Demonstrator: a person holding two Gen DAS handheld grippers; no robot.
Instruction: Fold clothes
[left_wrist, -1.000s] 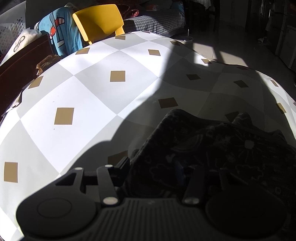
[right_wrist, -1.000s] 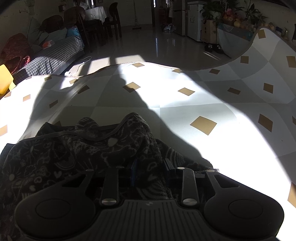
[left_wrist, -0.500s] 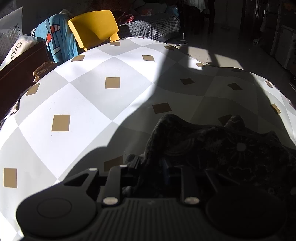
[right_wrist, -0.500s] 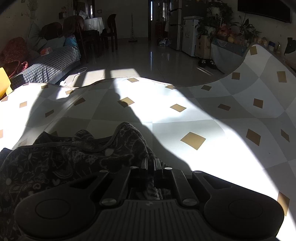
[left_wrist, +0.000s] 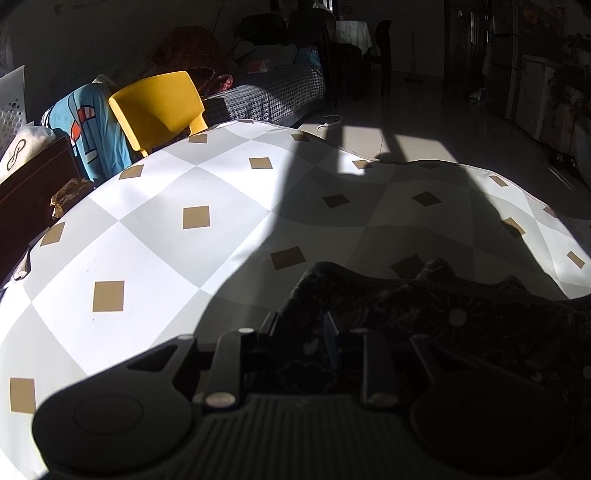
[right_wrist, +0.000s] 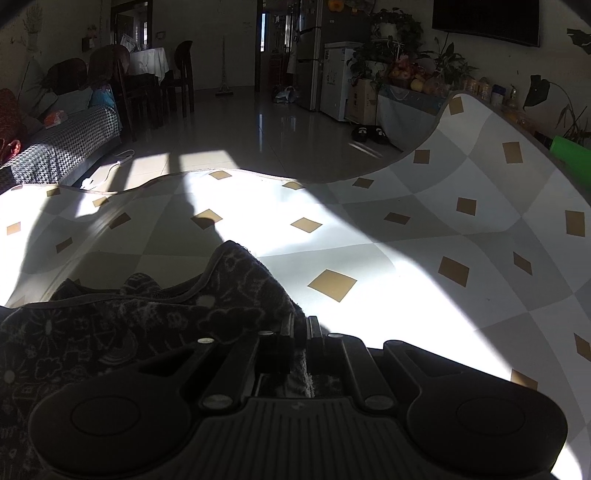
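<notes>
The dark patterned garment (right_wrist: 122, 325) lies bunched at the near edge of the surface (left_wrist: 155, 236), which is covered by a grey-and-white diamond cloth with tan squares. It is mostly in shadow, with its bound hem humped up toward the sunlit part.

We hold it at two points. Our right gripper (right_wrist: 301, 332) has its fingers (right_wrist: 314, 325) pressed nearly together on a corner of the garment, with cloth pinched between them. Our left gripper (left_wrist: 301, 328) has its fingers (left_wrist: 269, 325) spread wider, with a thick wad of the garment sitting in the gap. In the deep shadow we cannot tell whether those fingers actually squeeze it.

We judge the step in hand to be a two-point grip on one edge of the garment, ready to carry it over or pull it flat. The garment is still rumpled, so it is not yet a neat fold. How many folds it already holds, we cannot say. The next move calls for both grips to be firm and for the two hands to travel together so that the edge stays taut and level.

Beyond the surface stand a yellow chair (left_wrist: 159, 103), a blue cloth (left_wrist: 88, 129) draped beside it and a houndstooth-covered sofa (right_wrist: 62, 144).

We can read no brand or writing. The only mark is a looped figure on a white bag (left_wrist: 22, 151) at the left, and it spells nothing we can make out.
</notes>
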